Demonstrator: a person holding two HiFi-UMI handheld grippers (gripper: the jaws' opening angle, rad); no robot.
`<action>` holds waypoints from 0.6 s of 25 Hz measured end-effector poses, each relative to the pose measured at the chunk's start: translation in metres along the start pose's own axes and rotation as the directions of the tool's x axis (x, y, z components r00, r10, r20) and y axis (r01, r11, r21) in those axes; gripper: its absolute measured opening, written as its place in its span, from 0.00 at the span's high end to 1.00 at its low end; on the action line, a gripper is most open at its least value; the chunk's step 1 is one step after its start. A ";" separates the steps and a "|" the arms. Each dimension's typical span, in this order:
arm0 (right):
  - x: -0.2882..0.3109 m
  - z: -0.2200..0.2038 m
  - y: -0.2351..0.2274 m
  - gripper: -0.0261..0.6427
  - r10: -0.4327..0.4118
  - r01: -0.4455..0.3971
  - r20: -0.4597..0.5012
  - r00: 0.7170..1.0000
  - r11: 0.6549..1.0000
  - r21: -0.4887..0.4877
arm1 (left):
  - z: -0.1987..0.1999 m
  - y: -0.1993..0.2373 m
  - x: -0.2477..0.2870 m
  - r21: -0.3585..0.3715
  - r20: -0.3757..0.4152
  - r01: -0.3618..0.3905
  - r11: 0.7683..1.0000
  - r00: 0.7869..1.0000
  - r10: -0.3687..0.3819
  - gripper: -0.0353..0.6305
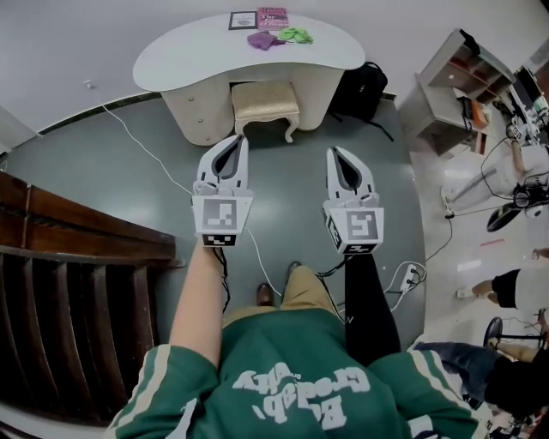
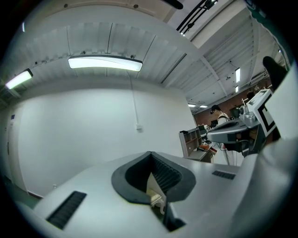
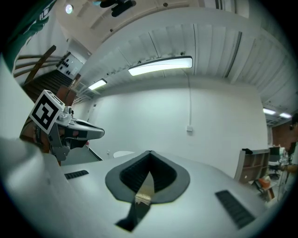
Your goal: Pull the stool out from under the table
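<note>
- The stool (image 1: pixel 265 101) has a square, cream, padded seat and short, curved, pale legs. Its rear half is tucked into the knee gap of the bench (image 1: pixel 184 53), and its front edge and front legs stand out on the floor (image 1: pixel 111 171).
- The bench is off-white with a smooth, kidney-shaped top and a rounded pedestal with drawers left of the stool.
- On the far edge of the top lie a dark-framed card (image 1: pixel 242 20), a pink book (image 1: pixel 272 17), a purple crumpled piece (image 1: pixel 262 39) and a green one (image 1: pixel 296 35).
- The left hand-held gripper (image 1: pixel 242 139) is fully closed with nothing in it. Its white shells taper to a point, and the ribbed black pads meet at the tip.
- The right hand-held gripper (image 1: pixel 334 151) is likewise closed and empty, just beside the left one.
- Both point towards the stool and touch neither it nor the bench.
- The floor is grey and glossy, and a thin white cable (image 1: pixel 141 143) runs across it.
- A black bag (image 1: pixel 362 87) leans at the right end of the bench.
- Dark wooden slats (image 1: pixel 69 274) fill the left edge.
</note>
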State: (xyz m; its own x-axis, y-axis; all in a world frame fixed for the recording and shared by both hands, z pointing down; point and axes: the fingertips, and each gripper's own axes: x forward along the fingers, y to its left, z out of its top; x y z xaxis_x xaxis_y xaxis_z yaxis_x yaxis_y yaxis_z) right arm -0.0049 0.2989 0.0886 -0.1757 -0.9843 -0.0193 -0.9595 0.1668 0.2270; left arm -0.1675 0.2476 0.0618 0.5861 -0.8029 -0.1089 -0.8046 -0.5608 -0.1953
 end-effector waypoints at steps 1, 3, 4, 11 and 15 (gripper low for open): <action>0.006 -0.003 -0.001 0.95 0.002 -0.002 0.000 1.000 1.000 0.002 | -0.003 0.001 0.005 0.002 -0.002 0.002 1.000 1.000 -0.002 0.92; 0.027 -0.009 -0.011 0.95 0.006 -0.006 -0.003 1.000 1.000 0.007 | -0.010 0.006 0.028 0.006 -0.010 0.004 1.000 1.000 -0.004 0.92; 0.041 -0.011 -0.018 0.95 0.009 -0.009 -0.005 1.000 1.000 0.009 | -0.012 0.010 0.043 0.007 -0.014 0.003 1.000 1.000 -0.003 0.92; 0.136 -0.033 -0.066 0.95 0.061 -0.061 0.004 0.998 0.998 0.012 | -0.036 0.031 0.140 0.037 -0.030 -0.040 0.999 0.999 0.041 0.92; 0.198 -0.040 -0.097 0.95 0.103 -0.103 0.006 0.995 0.995 0.014 | -0.047 0.046 0.200 0.037 -0.047 -0.075 0.997 0.996 0.076 0.92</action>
State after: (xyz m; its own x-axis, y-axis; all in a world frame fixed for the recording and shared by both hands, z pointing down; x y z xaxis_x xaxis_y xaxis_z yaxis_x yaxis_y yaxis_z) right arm 0.0628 0.0859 0.1018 -0.2752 -0.9614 -0.0020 -0.9392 0.2684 0.2140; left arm -0.0919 0.0516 0.0768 0.5176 -0.8521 -0.0774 -0.8421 -0.4914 -0.2222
